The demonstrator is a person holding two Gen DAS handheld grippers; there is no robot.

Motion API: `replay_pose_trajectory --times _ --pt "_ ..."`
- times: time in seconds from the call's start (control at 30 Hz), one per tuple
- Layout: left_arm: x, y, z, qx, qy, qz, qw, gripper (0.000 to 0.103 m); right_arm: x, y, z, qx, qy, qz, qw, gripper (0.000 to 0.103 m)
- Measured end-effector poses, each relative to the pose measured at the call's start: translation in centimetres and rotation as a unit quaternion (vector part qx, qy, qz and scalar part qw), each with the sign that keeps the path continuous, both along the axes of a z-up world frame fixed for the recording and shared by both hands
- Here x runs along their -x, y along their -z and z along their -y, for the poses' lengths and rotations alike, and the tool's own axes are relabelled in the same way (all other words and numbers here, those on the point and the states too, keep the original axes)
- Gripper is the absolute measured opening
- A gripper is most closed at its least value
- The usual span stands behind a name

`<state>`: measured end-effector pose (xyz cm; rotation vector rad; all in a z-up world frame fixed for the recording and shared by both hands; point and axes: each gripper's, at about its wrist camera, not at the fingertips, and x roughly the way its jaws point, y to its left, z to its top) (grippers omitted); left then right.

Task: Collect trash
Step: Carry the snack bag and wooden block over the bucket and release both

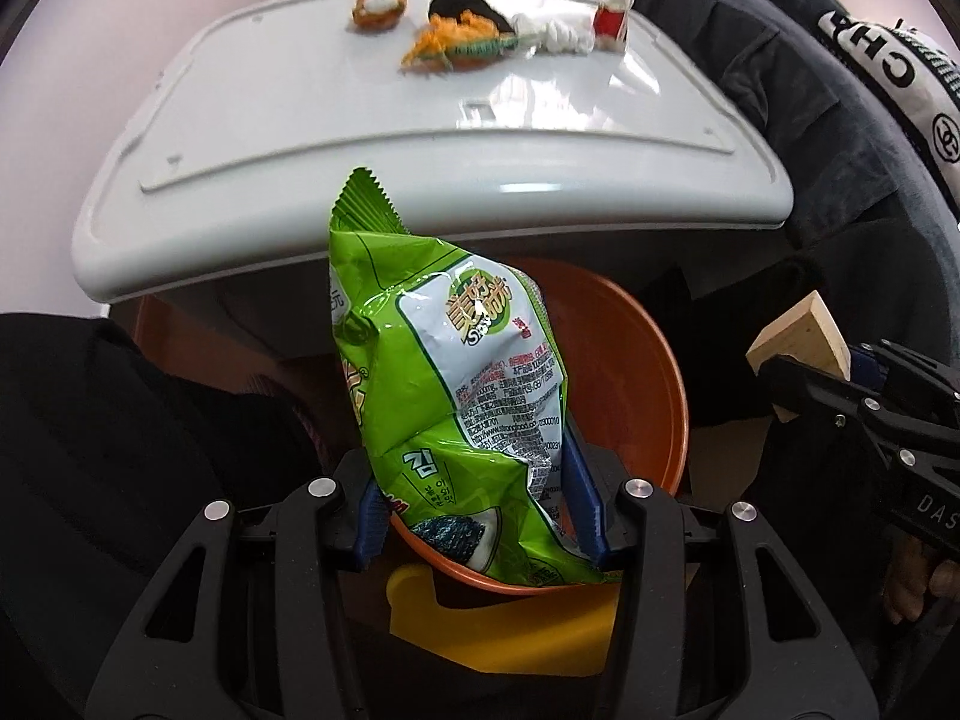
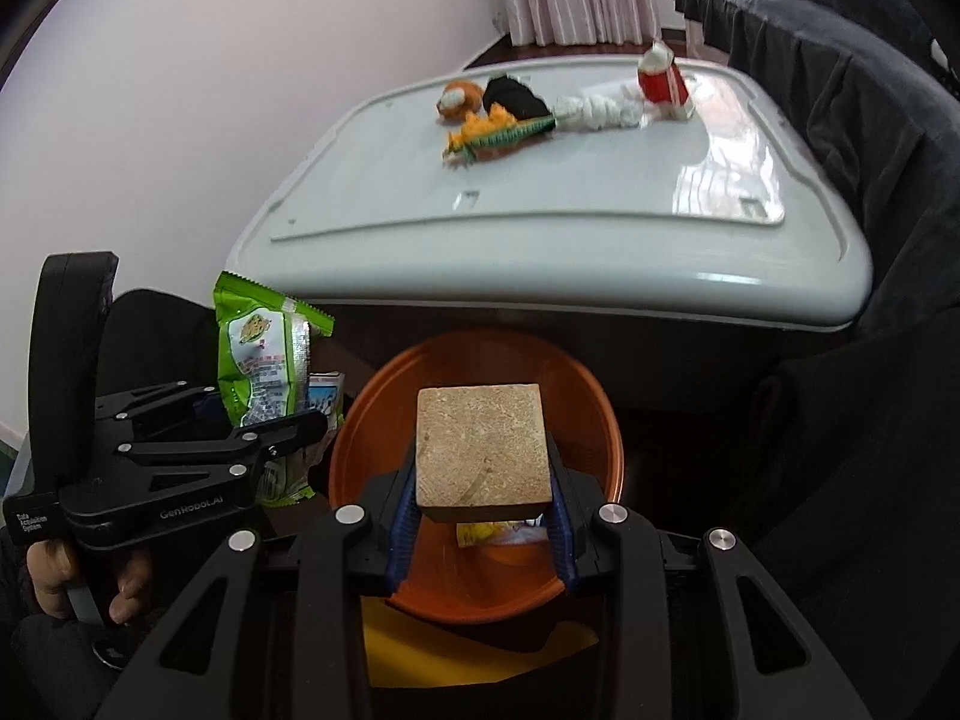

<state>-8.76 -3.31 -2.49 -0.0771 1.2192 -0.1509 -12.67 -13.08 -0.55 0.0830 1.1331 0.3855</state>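
Note:
My left gripper (image 1: 480,498) is shut on a crumpled green snack bag (image 1: 444,372), which hangs over the orange bin (image 1: 648,372) below the table edge. In the right wrist view that bag (image 2: 264,354) and the left gripper (image 2: 282,432) sit just left of the orange bin (image 2: 372,438). My right gripper (image 2: 483,516) is shut on a tan wooden block (image 2: 483,444), held above the bin's opening. The block (image 1: 801,336) and the right gripper (image 1: 798,384) also show at the right edge of the left wrist view. Some wrappers (image 2: 498,534) lie inside the bin.
A white table (image 2: 570,210) stands behind the bin with small toys (image 2: 498,114), a white cloth (image 2: 594,111) and a red-and-white item (image 2: 660,81) on it. Dark clothing (image 2: 870,180) drapes at the right. A yellow object (image 1: 498,630) lies under the bin. A hand (image 2: 54,570) grips the left handle.

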Motion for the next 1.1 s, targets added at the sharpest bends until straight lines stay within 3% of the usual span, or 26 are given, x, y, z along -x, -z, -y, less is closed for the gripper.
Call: replay_pose_trajectory --times 0.43,0.8,0.83,0.93,1.0,1.1 --pt "-1.6 3.5 0.1 0.002 0.006 -0.057 0.9984 0.047 -2.0 3.4 -1.3 0.015 -0.014 -0.044 0.999 0.036" --pt "-2.1 3.9 -0.1 0.002 0.007 -0.066 0.9978 0.049 -2.0 3.8 -1.3 0.013 -0.013 -0.051 0.999 0.036" --pt "-2.1 3.9 0.0 -0.002 0.007 -0.066 0.9978 0.050 -2.1 3.8 -1.3 0.014 -0.013 -0.051 0.999 0.037" --pt "-2.1 3.9 0.4 -0.021 0.004 -0.070 0.9974 0.059 -2.1 3.6 -1.0 0.012 -0.008 -0.042 0.999 0.056" --pt "-2.2 3.9 0.2 -0.020 0.001 -0.069 0.9974 0.065 -2.0 3.2 -0.7 0.008 -0.002 -0.032 0.999 0.056" --pt "-2.2 3.8 0.1 -0.018 -0.004 -0.066 0.9977 0.065 -1.9 2.9 0.0 -0.001 0.014 -0.026 1.000 0.056"
